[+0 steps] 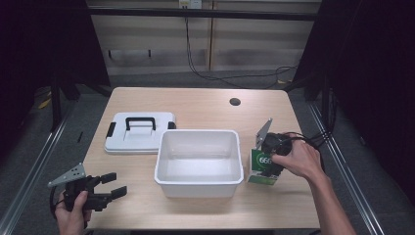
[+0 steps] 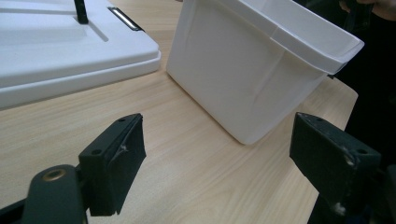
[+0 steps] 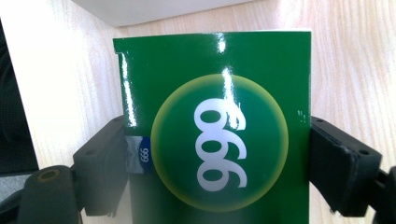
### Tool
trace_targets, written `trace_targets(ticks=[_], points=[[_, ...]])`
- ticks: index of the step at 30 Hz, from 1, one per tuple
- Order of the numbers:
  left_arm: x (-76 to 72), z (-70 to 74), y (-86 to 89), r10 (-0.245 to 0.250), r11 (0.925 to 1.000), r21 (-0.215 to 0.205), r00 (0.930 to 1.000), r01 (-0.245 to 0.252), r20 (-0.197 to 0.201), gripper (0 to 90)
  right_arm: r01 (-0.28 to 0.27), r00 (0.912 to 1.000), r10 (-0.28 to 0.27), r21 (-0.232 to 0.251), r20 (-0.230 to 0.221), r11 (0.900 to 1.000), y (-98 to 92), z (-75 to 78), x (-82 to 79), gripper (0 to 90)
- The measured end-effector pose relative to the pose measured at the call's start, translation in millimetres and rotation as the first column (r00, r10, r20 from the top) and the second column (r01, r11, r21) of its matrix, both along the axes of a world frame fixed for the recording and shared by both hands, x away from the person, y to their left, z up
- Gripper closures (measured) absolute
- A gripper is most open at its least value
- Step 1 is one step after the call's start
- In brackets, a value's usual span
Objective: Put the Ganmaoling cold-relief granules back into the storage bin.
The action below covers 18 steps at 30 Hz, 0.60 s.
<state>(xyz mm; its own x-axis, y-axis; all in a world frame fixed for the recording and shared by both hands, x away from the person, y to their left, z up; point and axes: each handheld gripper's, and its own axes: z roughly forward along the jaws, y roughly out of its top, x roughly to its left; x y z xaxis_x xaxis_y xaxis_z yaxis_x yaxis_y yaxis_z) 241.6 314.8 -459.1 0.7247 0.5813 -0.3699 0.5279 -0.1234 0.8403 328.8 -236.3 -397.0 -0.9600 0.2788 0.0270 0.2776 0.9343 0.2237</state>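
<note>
At 3 o'clock of the bin, the right gripper pinches a green box between its 2 jaws, seemingly to lift it in. The left gripper waits at 8 o'clock, jaws spread and empty; the lid lies aside at 10 o'clock, leaving the bin open.

Bin: plain white. Lid: white, black handle and latches. Box: glossy green, yellow-rimmed green disc, white "999". Counter: pale wood grain. Claws: black
</note>
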Motion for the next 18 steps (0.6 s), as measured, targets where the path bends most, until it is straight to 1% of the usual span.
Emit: trace_targets(ticks=[2,3,6,8,9,10,11,12,13,16,17,18], points=[[-0.4,0.2,-0.1,0.005,1.0,-0.006,1.0,-0.005,-0.002,18.2,0.006,1.0,-0.006,0.003,0.0,1.0,0.1,0.7,-0.5,15.8],[-0.3,0.1,-0.3,0.005,1.0,-0.006,1.0,-0.005,-0.003,18.2,0.011,0.9999,-0.011,0.013,-0.004,1.0,-0.3,1.8,-1.5,15.8],[1.1,-1.3,-0.7,0.003,1.0,0.0,1.0,-0.003,-0.009,18.2,0.008,0.9999,-0.008,0.011,-0.011,1.0,-1.3,2.6,-1.2,15.8],[1.6,-0.7,-0.8,0.0,1.0,-0.006,0.9999,0.0,-0.01,18.2,0.016,0.9998,-0.016,0.009,-0.013,1.0,-2.7,4.3,-0.9,15.8],[1.4,-0.1,-0.6,0.0,1.0,-0.005,1.0,0.0,-0.005,18.2,0.013,0.9999,-0.013,0.007,-0.004,1.0,-3.8,6.4,-0.3,15.8],[1.0,0.2,-0.4,0.0,1.0,-0.004,1.0,0.0,-0.003,18.2,0.021,0.9998,-0.021,0.01,0.0,1.0,-4.2,8.1,-0.8,15.8],[0.4,0.1,-0.4,-0.001,1.0,-0.003,1.0,0.001,-0.003,18.2,0.023,0.9997,-0.023,0.008,-0.001,1.0,-4.4,12.3,-2.0,15.8],[0.2,0.1,-0.3,-0.002,1.0,-0.002,1.0,0.002,-0.003,18.2,0.023,0.9997,-0.023,0.008,-0.001,1.0,-4.4,12.3,-2.0,15.8],[0.0,-0.1,-0.2,-0.002,1.0,-0.003,1.0,0.002,-0.004,18.2,0.013,0.9999,-0.013,0.013,0.007,1.0,-4.3,15.4,-2.5,15.8],[-0.1,-0.2,-0.1,-0.003,1.0,-0.004,1.0,0.003,-0.006,18.2,0.021,0.9997,-0.021,0.009,0.008,1.0,-4.0,19.9,-3.5,15.8],[0.0,-0.1,-0.1,-0.005,1.0,-0.005,1.0,0.004,-0.005,18.2,0.011,0.9998,-0.012,0.015,0.014,1.0,-4.6,21.2,-3.3,15.8],[0.1,-0.1,-0.2,-0.004,1.0,-0.004,1.0,0.004,-0.006,18.2,0.017,0.9996,-0.018,0.019,0.022,1.0,-4.9,25.0,-4.0,15.8]])
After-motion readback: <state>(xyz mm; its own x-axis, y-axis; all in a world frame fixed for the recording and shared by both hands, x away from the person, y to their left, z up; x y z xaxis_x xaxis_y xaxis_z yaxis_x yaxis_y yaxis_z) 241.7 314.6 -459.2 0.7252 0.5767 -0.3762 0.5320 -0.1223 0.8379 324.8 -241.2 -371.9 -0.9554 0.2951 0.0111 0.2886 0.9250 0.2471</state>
